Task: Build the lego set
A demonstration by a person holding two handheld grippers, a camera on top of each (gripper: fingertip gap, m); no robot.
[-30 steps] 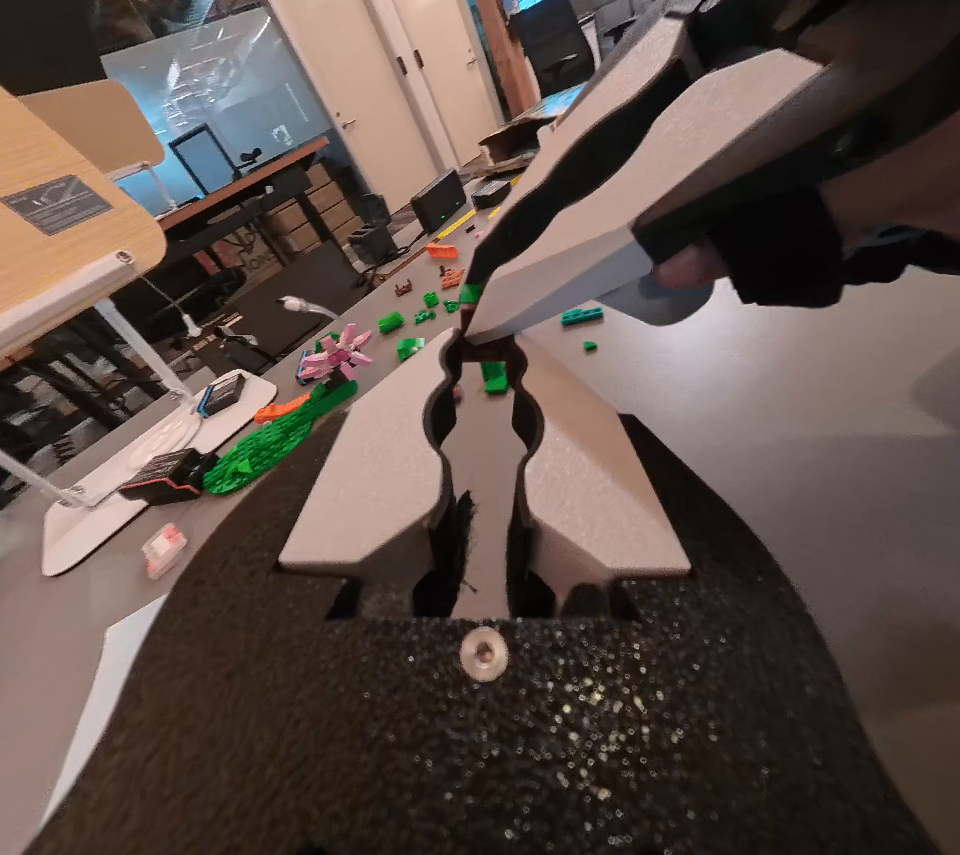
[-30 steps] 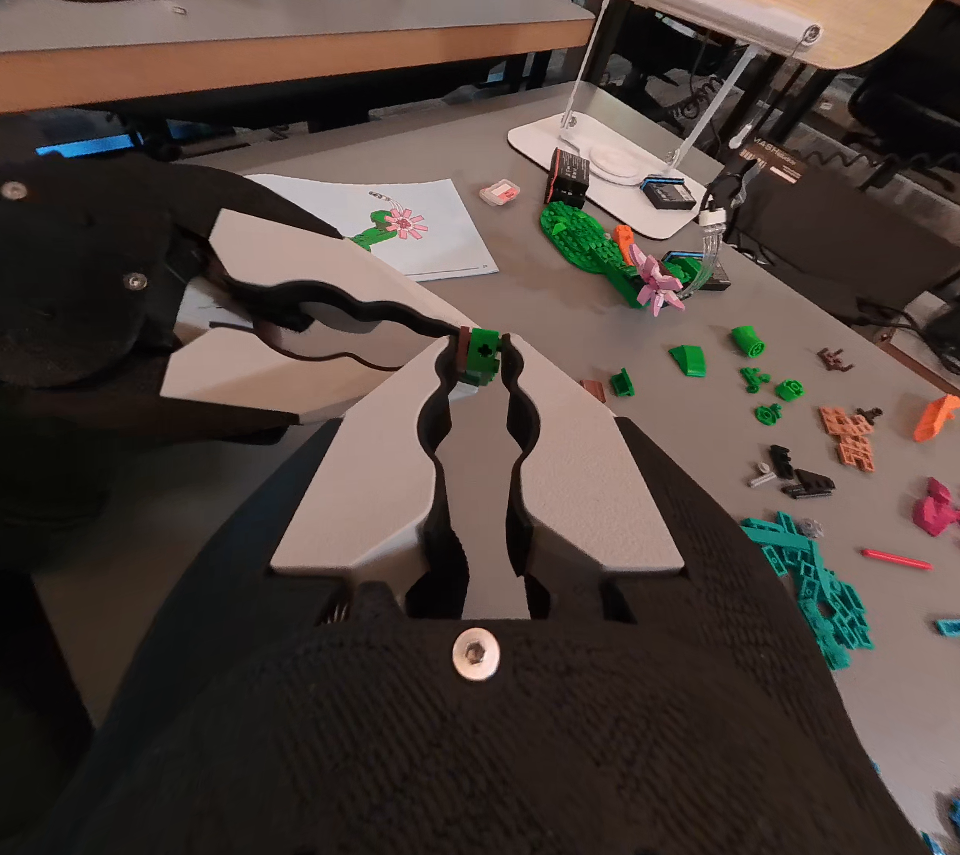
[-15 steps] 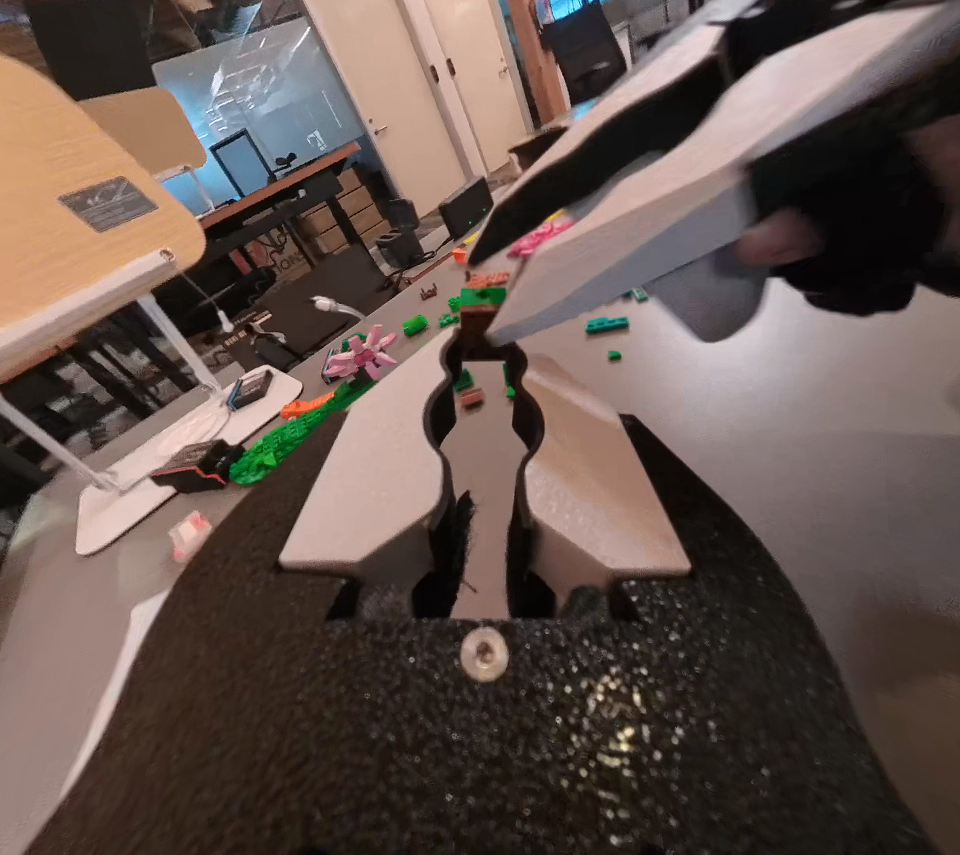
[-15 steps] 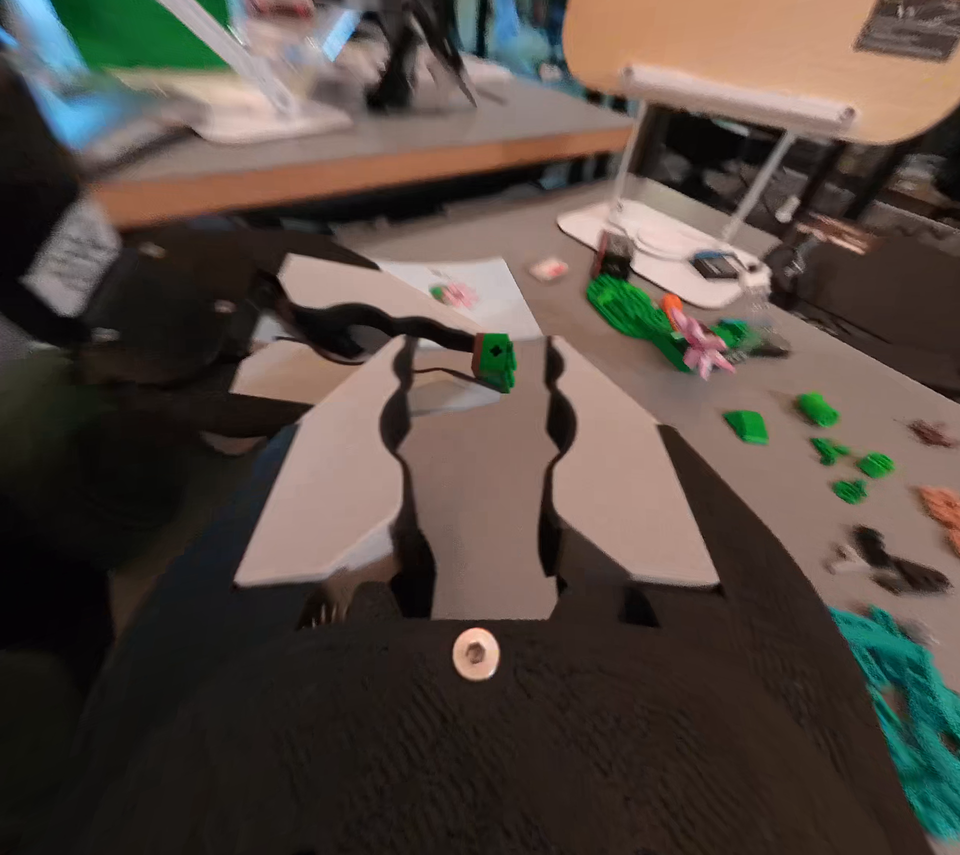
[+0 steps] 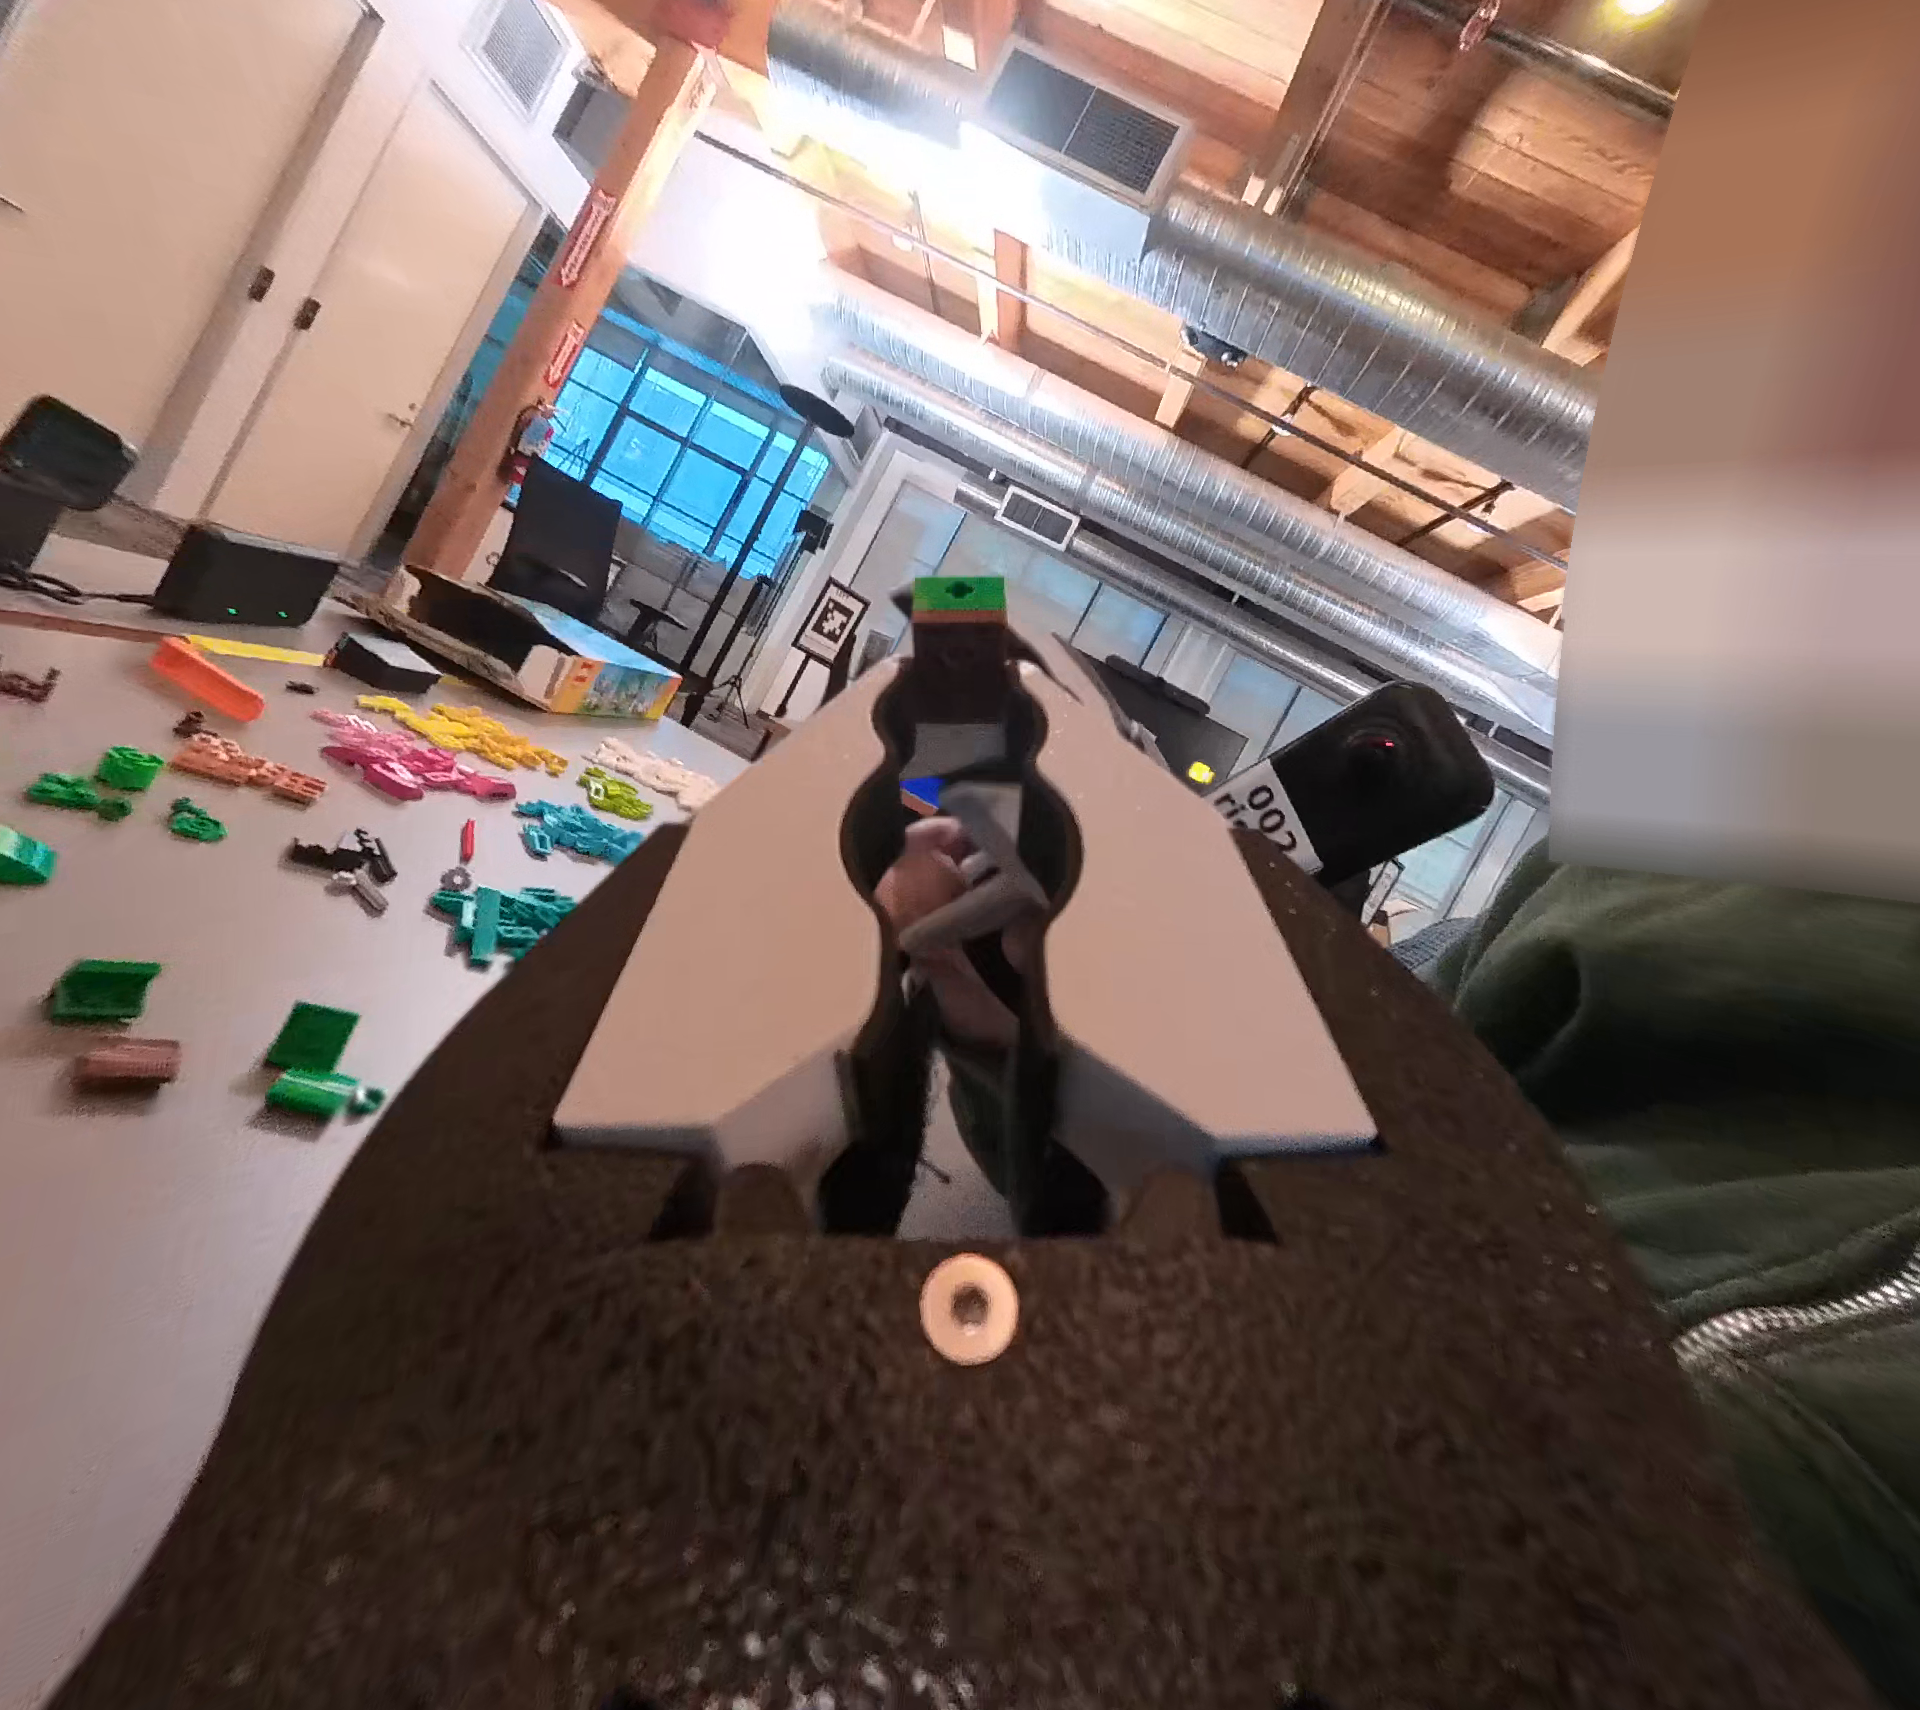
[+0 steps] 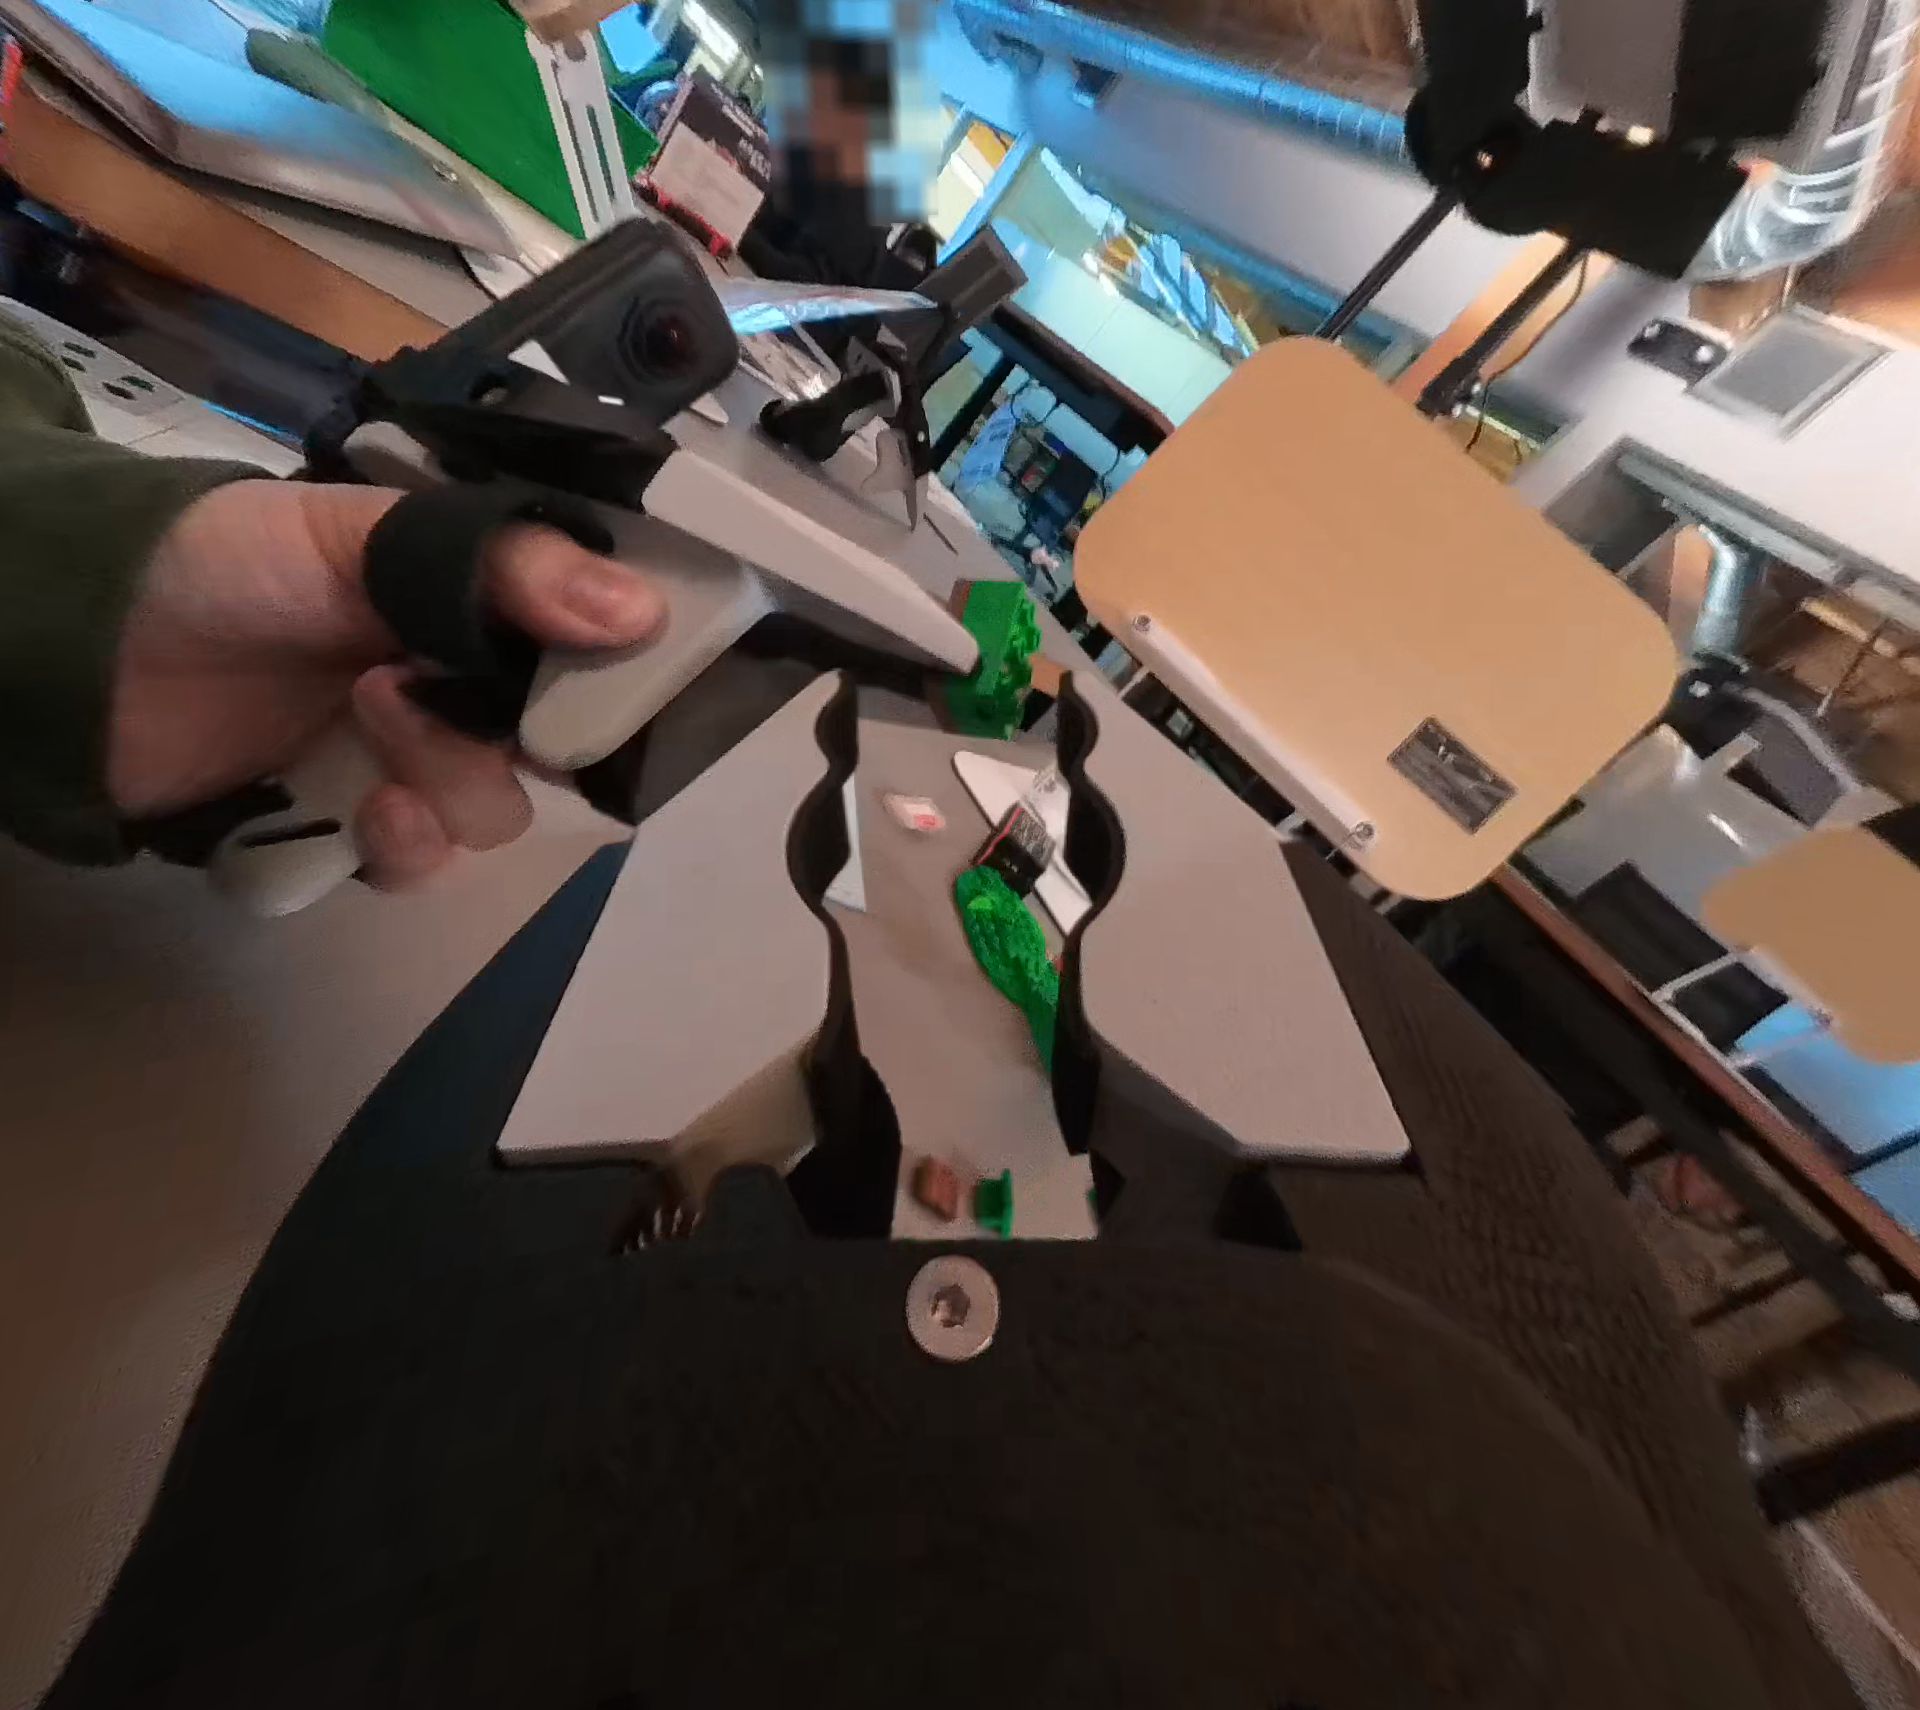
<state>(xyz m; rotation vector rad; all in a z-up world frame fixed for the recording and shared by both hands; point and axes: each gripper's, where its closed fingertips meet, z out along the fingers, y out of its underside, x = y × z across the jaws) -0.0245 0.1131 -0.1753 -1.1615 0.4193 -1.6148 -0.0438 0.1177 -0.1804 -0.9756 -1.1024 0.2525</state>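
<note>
My left gripper (image 5: 958, 658) is shut on a small green brick with a brown piece under it (image 5: 958, 606) and holds it up in the air, tilted toward the ceiling. In the right wrist view the same gripper (image 6: 961, 652), held by a hand, carries the green brick (image 6: 997, 658) just beyond my right gripper's tips. My right gripper (image 6: 956, 694) is open and empty, its jaws standing wide on either side of the brick without touching it. A green leaf-shaped build (image 6: 1003, 933) lies on the grey table (image 6: 208, 1089) below.
Loose bricks lie sorted on the table (image 5: 208, 1245) at left: green pieces (image 5: 99, 990), teal (image 5: 499, 912), pink (image 5: 405, 767), yellow (image 5: 468, 725), an orange part (image 5: 208, 694). A wooden-topped stand (image 6: 1351, 611) rises behind. My green sleeve (image 5: 1714, 1141) fills the right. Both grippers' tips are close together, under 4 cm apart.
The right gripper has opened and let go of the green brick, which stays in the left gripper. Both grippers have risen and tilted up from the table.
</note>
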